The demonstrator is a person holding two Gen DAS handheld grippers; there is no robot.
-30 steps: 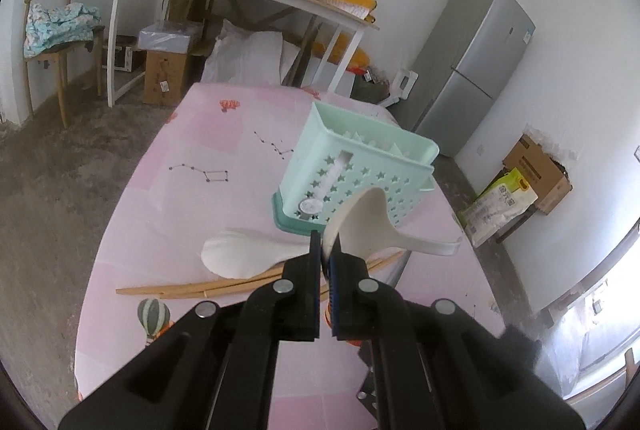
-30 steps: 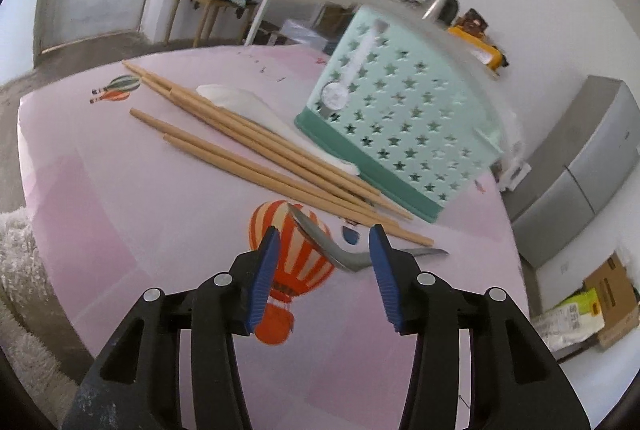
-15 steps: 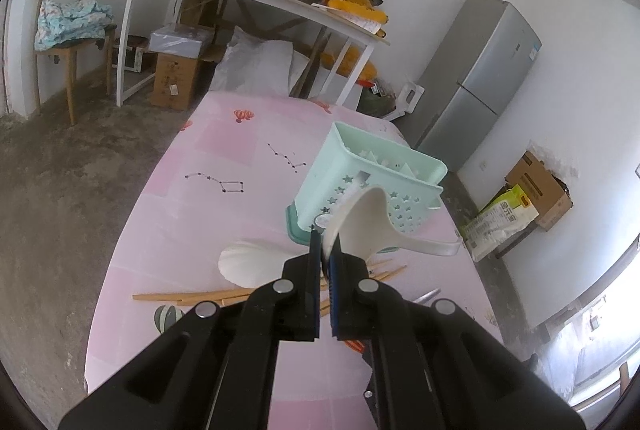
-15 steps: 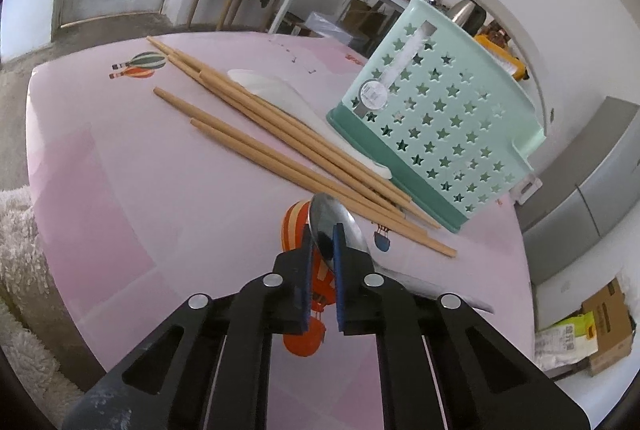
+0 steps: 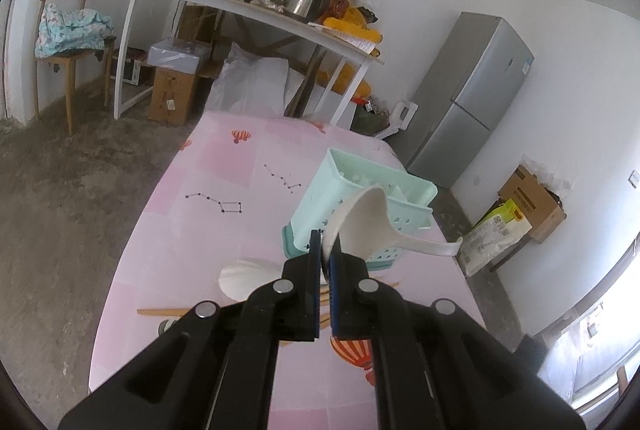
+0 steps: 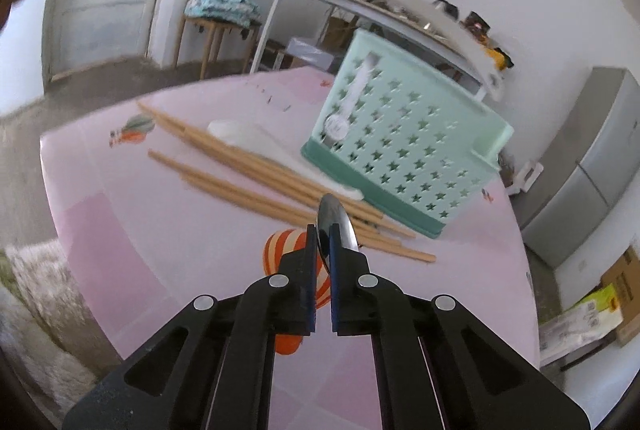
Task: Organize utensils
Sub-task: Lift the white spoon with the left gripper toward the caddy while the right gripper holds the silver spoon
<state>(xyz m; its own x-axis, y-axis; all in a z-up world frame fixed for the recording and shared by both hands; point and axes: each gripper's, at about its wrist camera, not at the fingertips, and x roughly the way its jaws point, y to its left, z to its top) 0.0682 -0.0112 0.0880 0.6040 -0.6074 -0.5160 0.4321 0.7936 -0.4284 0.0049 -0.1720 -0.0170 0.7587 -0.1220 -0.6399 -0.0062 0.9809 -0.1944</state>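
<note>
White-walled room, bare concrete floor, a grey fridge [image 5: 468, 102] far right, a cluttered white side table [image 5: 256, 10] at the far wall. The near counter [image 5: 224, 182] wears a pink cloth printed with constellations and hot-air balloons.

Mint-green utensil basket [image 5: 362, 190], star-punched walls, stands upright toward the far right of the counter. Just near of it lie several wooden chopsticks [image 6: 256, 186], roughly parallel, running from far left toward near right. A white spoon [image 6: 256, 140] lies flat among them, its handle end reaching to the foot of the basket.

Your left gripper [image 5: 325, 258] is up off the counter, its fingers pressed together on the bowl rim of a white ladle [image 5: 368, 226]. The ladle sits in front of the basket's near wall in this view, bowl up, handle trailing off right. From the right wrist, that ladle shows only as a blur at top.

Your right gripper [image 6: 322, 250] has its fingers pinching a metal spoon [image 6: 334, 220] by the bowl, which stands on edge between them. The spoon's tip points toward the basket, over the near ends of the chopsticks. Its handle is hidden behind the right finger.
</note>
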